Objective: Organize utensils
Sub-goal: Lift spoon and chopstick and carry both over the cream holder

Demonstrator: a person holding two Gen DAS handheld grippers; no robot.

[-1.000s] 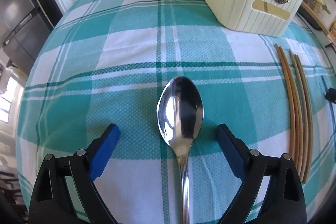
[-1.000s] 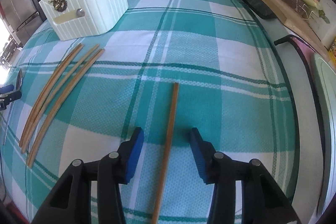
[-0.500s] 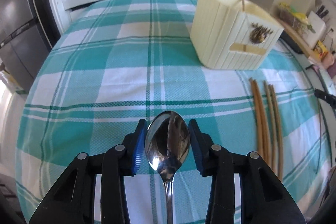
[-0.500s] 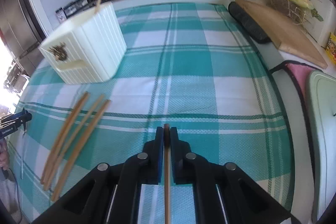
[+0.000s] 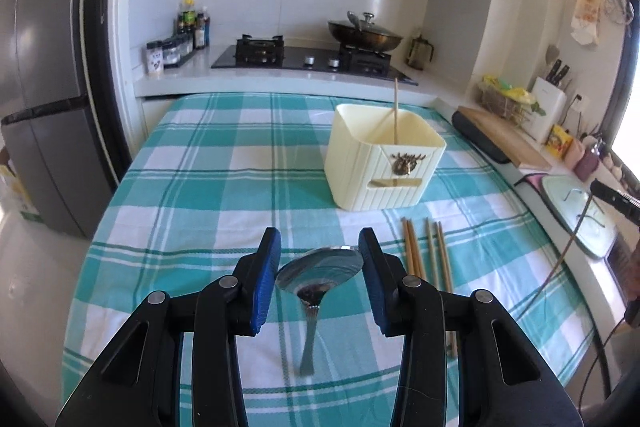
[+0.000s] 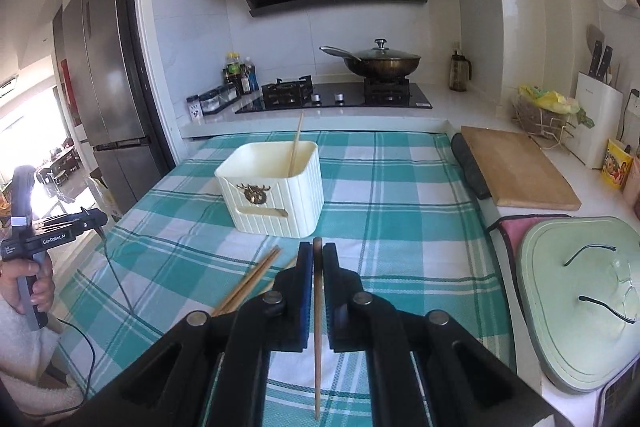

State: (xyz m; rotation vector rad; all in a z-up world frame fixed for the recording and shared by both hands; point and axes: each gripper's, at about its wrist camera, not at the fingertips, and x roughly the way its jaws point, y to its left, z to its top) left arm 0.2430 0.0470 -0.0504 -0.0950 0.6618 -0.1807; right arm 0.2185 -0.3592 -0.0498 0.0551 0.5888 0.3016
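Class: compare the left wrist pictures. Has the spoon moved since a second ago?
Yes. The spoon, then flat on the tablecloth, now hangs clamped in the left gripper, lifted above the cloth, handle pointing down.

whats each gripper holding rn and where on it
The left gripper clamps the spoon by the sides of its bowl, handle hanging down. The right gripper pinches a chopstick near its upper end.
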